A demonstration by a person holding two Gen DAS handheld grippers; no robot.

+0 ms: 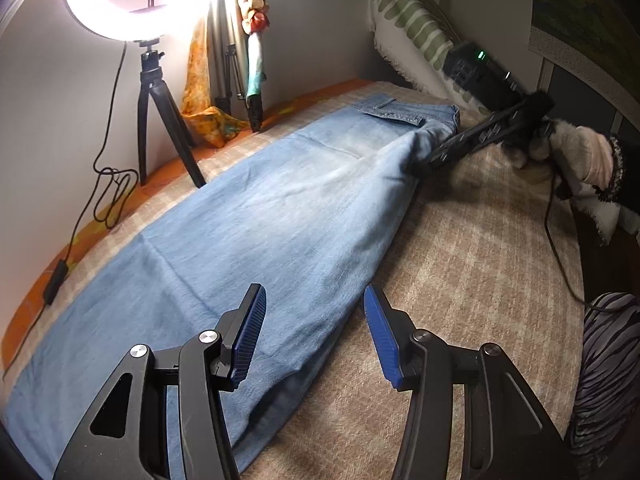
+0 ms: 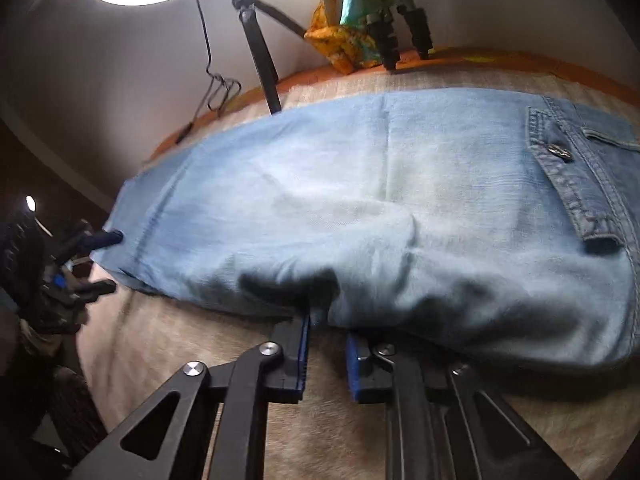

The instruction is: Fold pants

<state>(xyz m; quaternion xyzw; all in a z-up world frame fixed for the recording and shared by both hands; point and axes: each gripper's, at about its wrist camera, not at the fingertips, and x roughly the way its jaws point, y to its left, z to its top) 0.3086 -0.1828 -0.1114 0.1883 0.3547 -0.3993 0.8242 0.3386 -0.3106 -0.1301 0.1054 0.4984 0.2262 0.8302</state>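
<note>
Light blue jeans (image 1: 256, 216) lie lengthwise on a beige checked blanket (image 1: 460, 264), legs stacked one on the other, waist and back pocket at the far end. My left gripper (image 1: 314, 312) is open just above the near leg edge, close to the hems, holding nothing. My right gripper (image 2: 326, 344) has its fingers nearly together under the near fold of the jeans (image 2: 360, 208) at the seat; the tips are hidden by denim. In the left wrist view the right gripper (image 1: 424, 162) reaches into the crotch fold. In the right wrist view the left gripper (image 2: 102, 260) sits at the hems.
A ring light on a black tripod (image 1: 160, 112) stands on the orange strip by the wall, its cable (image 1: 108, 184) trailing along the edge. A second tripod draped with scarves (image 1: 248, 80) stands beside it. A striped pillow (image 1: 412, 28) lies beyond the waist. Zebra-print cloth (image 1: 604, 360) is at right.
</note>
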